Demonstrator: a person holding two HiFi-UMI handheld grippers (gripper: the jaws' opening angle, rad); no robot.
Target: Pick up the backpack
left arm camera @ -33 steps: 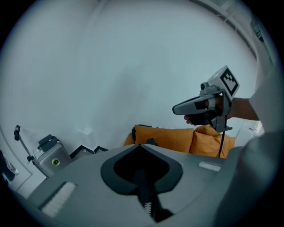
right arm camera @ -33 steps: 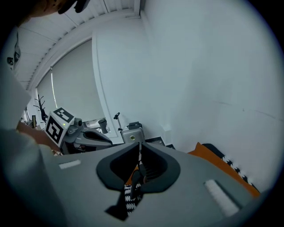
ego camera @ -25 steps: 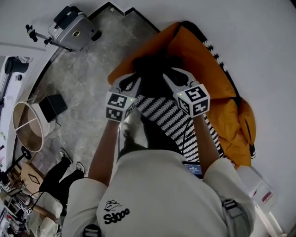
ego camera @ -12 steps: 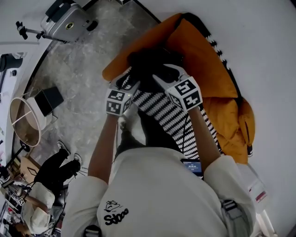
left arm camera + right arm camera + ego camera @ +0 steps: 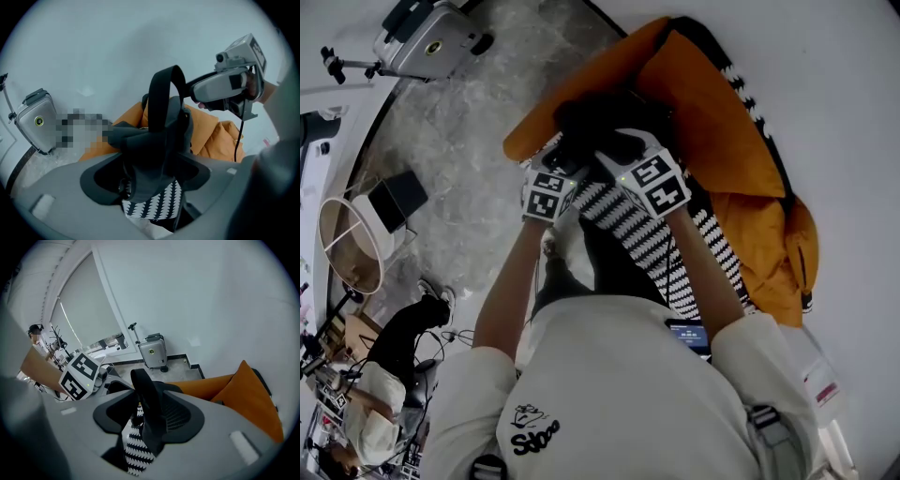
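The black backpack (image 5: 602, 120) lies on an orange cushion seat (image 5: 712, 131), above a black-and-white patterned cloth (image 5: 649, 236). Both grippers point down at it side by side. My left gripper (image 5: 565, 157) has its jaws opening wide. The backpack's black strap (image 5: 161, 98) stands up in a loop between them, with dark fabric loose in the gap. My right gripper (image 5: 621, 148) also stands wide, and another black strap (image 5: 146, 392) rises between its jaws without being pinched. The right gripper (image 5: 229, 86) shows in the left gripper view, and the left gripper's marker cube (image 5: 77, 376) in the right gripper view.
A grey hard-shell suitcase (image 5: 427, 42) stands on the stone floor at upper left. A round lamp shade (image 5: 347, 258) and a dark box (image 5: 394, 202) sit at the left. A seated person (image 5: 394, 361) is at lower left. White wall lies behind the cushions.
Both grippers have sunk toward the cushion seat with the backpack and drawn closer together. Their jaws have spread wide, and the straps now stand loose between them.
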